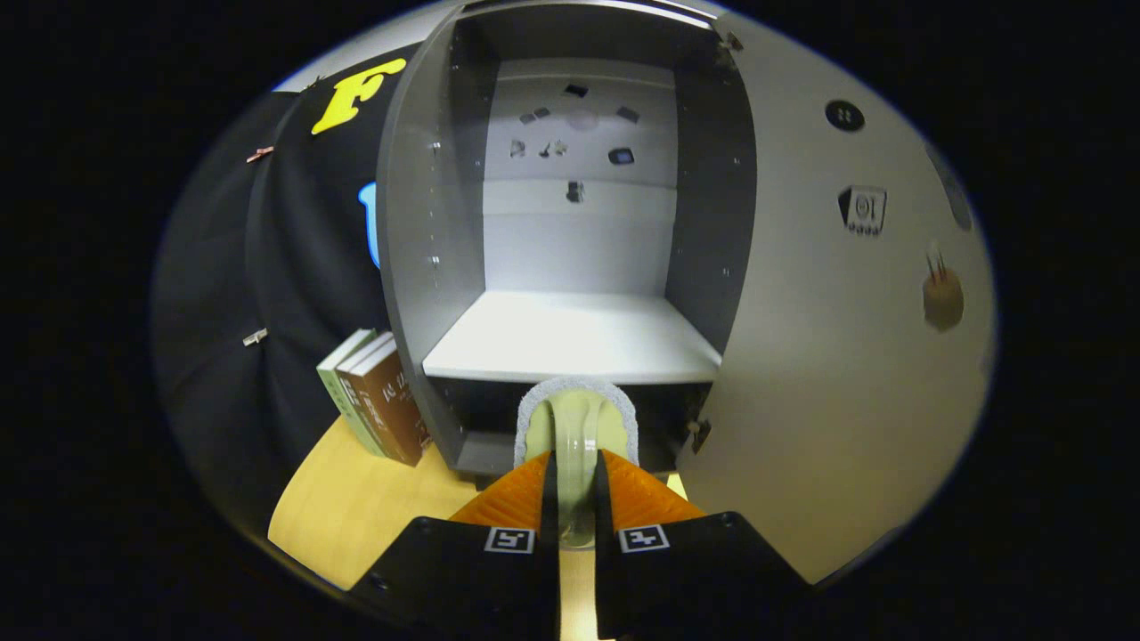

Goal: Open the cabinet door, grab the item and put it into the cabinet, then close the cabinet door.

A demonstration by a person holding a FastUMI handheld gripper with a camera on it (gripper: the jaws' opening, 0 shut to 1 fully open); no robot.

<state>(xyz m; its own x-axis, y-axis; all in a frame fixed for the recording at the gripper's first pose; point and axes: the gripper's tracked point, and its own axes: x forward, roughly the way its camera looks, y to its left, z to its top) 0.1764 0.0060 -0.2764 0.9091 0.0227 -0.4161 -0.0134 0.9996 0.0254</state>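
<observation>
My gripper [575, 472] is shut on a pale yellow-green scrubbing brush [577, 423] with a fuzzy grey-white rim; both fingers press on its clear handle. The brush stands upright just ahead of the fingertips, in front of the cabinet's lower front edge. The grey cabinet [419, 267] stands straight ahead with its door [828, 356] swung wide open to the right. Inside, a white shelf [570, 338] lies bare, a little above and beyond the brush. The back wall of the cabinet carries several small dark marks.
Three books [378, 401] stand upright on the light wooden tabletop [374, 507], leaning against the cabinet's left side. Black cloth hangs behind and to the left. The open door carries a round dark fitting [844, 115] and a brown mark [942, 298].
</observation>
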